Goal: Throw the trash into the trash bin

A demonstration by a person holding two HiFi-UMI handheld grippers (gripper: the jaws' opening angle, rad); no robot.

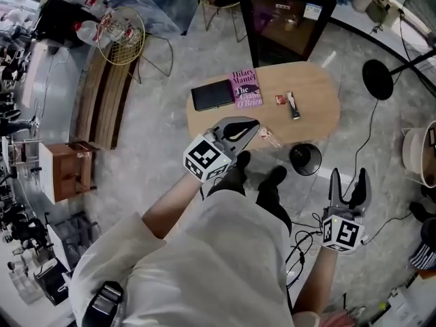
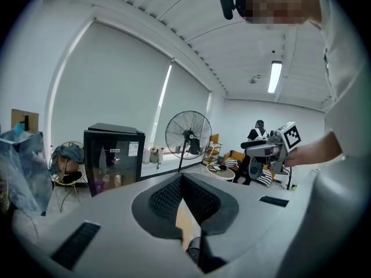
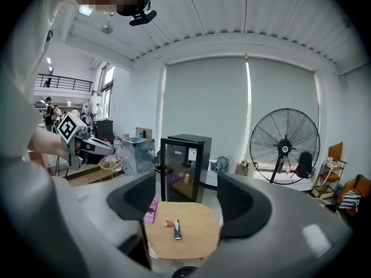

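Nothing is picked up yet, so this reads as the reach for a first piece: the left gripper (image 1: 252,126) hangs over the near edge of the oval wooden table (image 1: 313,87) with jaws pressed together on nothing, while the right gripper (image 1: 349,177) sits low at the near right, jaws spread and empty. A long dark wrapper (image 1: 293,105) lies on the table's right half, its long axis running near to far, with a small red wrapper (image 1: 280,100) just left of it and a crumpled clear wrapper (image 1: 269,138) at the near edge; the round black trash bin (image 1: 293,152) stands on the floor beside that edge. The next grasp probably wants open jaws closing across the dark wrapper's narrow width.
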